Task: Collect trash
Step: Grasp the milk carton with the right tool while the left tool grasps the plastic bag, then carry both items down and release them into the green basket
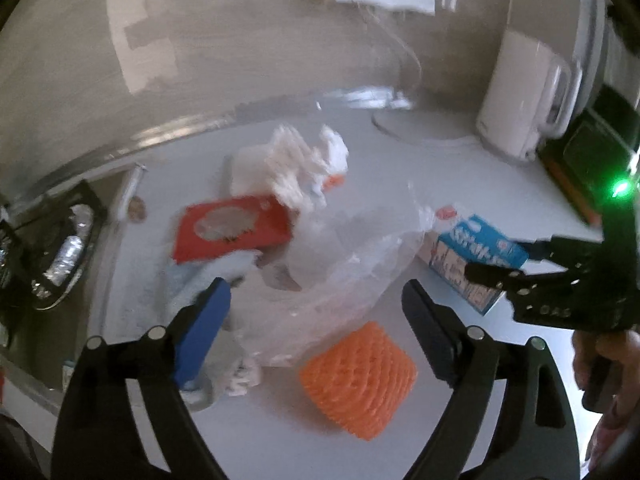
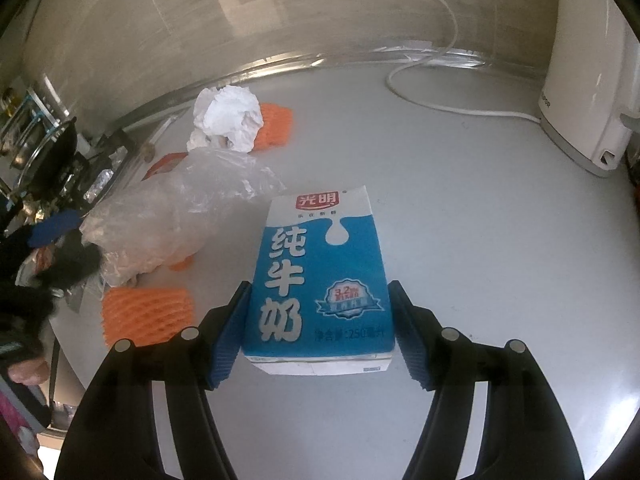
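This looks like a home kitchen. A white electric kettle stands at the back of the gray table with its white cord curling over the top, and a shiny metal strip runs where the table meets the wall. Off the left end there is a stove lined with silver foil and a dark pan with a glass lid, and food rubbish lies about, such as a blue milk carton and orange fruit nets.
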A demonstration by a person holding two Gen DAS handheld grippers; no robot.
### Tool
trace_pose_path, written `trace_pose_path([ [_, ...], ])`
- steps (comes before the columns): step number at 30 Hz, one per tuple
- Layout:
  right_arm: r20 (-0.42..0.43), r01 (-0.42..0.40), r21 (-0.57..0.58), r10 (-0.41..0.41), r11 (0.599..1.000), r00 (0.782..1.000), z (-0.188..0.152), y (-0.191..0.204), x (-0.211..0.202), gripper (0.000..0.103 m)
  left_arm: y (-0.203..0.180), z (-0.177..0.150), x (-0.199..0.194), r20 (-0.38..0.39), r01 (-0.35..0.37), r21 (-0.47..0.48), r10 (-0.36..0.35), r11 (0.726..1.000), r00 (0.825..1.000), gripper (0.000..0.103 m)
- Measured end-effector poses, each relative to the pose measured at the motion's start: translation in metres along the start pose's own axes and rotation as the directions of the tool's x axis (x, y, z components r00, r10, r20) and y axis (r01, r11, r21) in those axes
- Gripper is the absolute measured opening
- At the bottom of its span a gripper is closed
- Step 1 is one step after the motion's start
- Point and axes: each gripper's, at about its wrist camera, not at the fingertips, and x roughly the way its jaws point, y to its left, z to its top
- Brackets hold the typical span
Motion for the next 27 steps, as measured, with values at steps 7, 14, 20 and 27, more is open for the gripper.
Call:
trace_pose_path([
  [7,-0.018,0.003,0.005,-0.003,1.000,1.000,0.000,-0.001,0.007,0.067,0.001,-0.008,0.029,-0.084,0.026,-0.089,-0.033,0.996,0.996,0.004],
  [14,-0.046,-0.005,0.033,0.007,0.999,0.999,0.003,-0.004,0.016,0.067,-0.006,-0.010,-0.018,0.039,-0.021,-0.077,0.024,0.997,0.999,0.003],
  [20,-0.099,0.013,0.042,-0.009,0.999,0.995,0.013,0.000,0.035,0.070,0.008,-0.018,-0.074,0.132,-0.032,-0.129,0.049,0.991,0.990,0.003],
  [27,-0.148,0.103,0.000,-0.102,0.995,0.984,0.032,0.011,0.063,0.077,0.039,-0.050,-0.122,0.147,-0.085,-0.206,0.117,0.975,0.982,0.003],
])
